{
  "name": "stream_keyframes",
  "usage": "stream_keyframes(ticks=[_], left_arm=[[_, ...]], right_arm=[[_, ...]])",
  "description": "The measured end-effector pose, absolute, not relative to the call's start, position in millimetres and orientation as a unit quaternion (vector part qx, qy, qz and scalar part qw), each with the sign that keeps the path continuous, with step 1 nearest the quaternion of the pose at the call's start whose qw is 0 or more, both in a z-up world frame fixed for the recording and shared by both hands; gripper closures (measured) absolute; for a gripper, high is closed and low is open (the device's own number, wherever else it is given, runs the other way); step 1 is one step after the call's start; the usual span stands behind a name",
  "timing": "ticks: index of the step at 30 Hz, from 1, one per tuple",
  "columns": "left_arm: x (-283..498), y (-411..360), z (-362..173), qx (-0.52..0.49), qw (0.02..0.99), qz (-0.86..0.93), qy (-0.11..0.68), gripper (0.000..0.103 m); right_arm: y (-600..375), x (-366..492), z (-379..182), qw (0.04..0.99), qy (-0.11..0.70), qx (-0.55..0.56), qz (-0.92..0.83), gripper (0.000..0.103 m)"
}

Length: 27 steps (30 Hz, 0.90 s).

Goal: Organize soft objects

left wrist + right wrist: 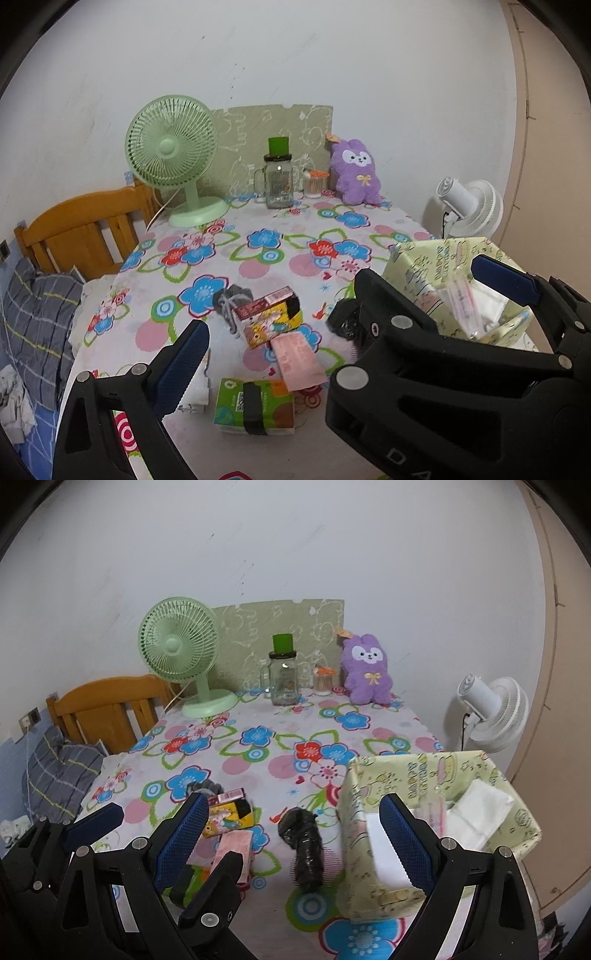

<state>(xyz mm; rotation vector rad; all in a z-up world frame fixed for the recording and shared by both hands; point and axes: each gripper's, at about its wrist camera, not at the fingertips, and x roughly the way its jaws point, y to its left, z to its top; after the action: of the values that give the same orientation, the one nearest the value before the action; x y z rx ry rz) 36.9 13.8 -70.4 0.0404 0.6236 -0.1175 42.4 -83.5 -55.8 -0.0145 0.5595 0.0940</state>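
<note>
Start from two wide-open, empty tools: see the left gripper [347, 317] spread over the clutter near the front edge of the table, gripping nothing, and the right gripper [295, 840] equally wide, also empty, framing the black bundle [306, 845].

Judge the step as a reach for a first soft item, bound for the patterned box [424, 775] at the near right corner of the table.

Take the black bundle with the right gripper, lying just beside the box's left wall and apart from the pile. Come down across its short width, close gently, and lift clear of the rim before moving over. Avoid crushing the white paper [476, 812] inside.

Leave the green tissue pack [255, 406], near the front edge, to the left gripper. Pinch across its body, not the loose pink packet [299, 358] overlapping its far side. Mind the small cartons [266, 317] and grey knit [229, 299] heaped just behind.

Save the purple plush [356, 171], at the far edge near the glass jar [279, 181], for last.
</note>
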Motion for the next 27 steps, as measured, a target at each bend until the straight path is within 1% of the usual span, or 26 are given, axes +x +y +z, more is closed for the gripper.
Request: stream_keyframes(ticks=[8, 10, 13, 27], left_arm=[[39.7, 25.0, -86.6, 0.012, 0.945, -0.050, 0.323, 0.004], [40.0, 27.9, -91.7, 0.010, 0.944, -0.045, 0.327, 0.004], [41.4, 32.2, -99.5, 0.007, 0.941, -0.041, 0.336, 0.004], [53.0, 41.6, -134.0, -0.001, 0.928, -0.041, 0.370, 0.005]], right_arm=[[-73.4, 47.8, -71.7, 0.955, 0.290, -0.007, 0.057, 0.013], [-70.5, 48.6, -76.7, 0.954, 0.293, -0.007, 0.062, 0.018], [-66.3, 49.8, -83.2, 0.953, 0.296, -0.011, 0.063, 0.021], [-55.2, 61.8, -120.7, 0.944, 0.326, -0.011, 0.048, 0.033]])
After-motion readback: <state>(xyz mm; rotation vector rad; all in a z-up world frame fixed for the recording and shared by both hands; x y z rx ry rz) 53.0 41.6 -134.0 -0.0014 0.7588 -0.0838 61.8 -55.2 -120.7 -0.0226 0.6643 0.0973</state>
